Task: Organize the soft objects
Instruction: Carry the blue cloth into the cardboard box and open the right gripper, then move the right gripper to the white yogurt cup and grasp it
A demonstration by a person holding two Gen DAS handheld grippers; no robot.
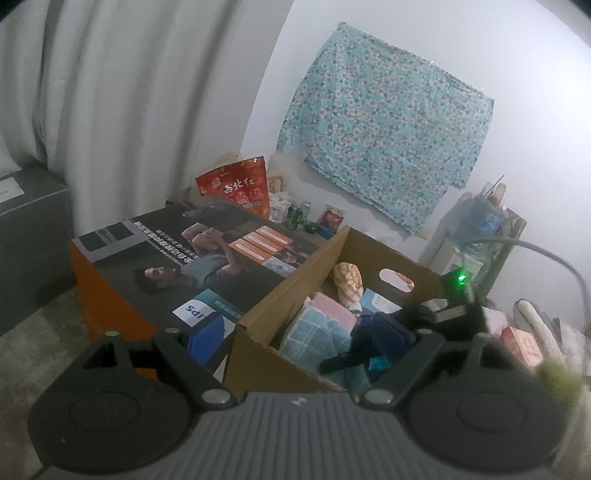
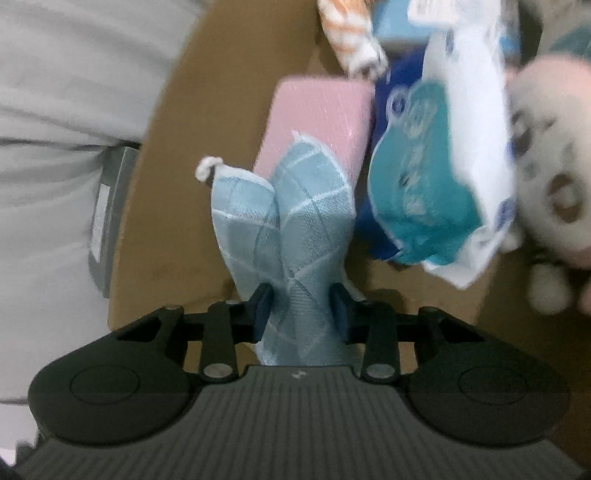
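Note:
An open cardboard box holds soft items. My right gripper points down into it, shut on a light blue checked cloth that bunches up between its pads. Behind the cloth lies a pink block. To its right are a white and teal tissue pack, a dark blue item and a pale plush toy. An orange-striped plush sits at the far end. My left gripper stands open over the box's near corner, holding nothing. The same blue cloth shows inside the box.
A large printed carton stands left of the box, with a red bag and cans behind it. A water jug is at the back right. Grey curtains hang on the left, a floral cloth on the wall.

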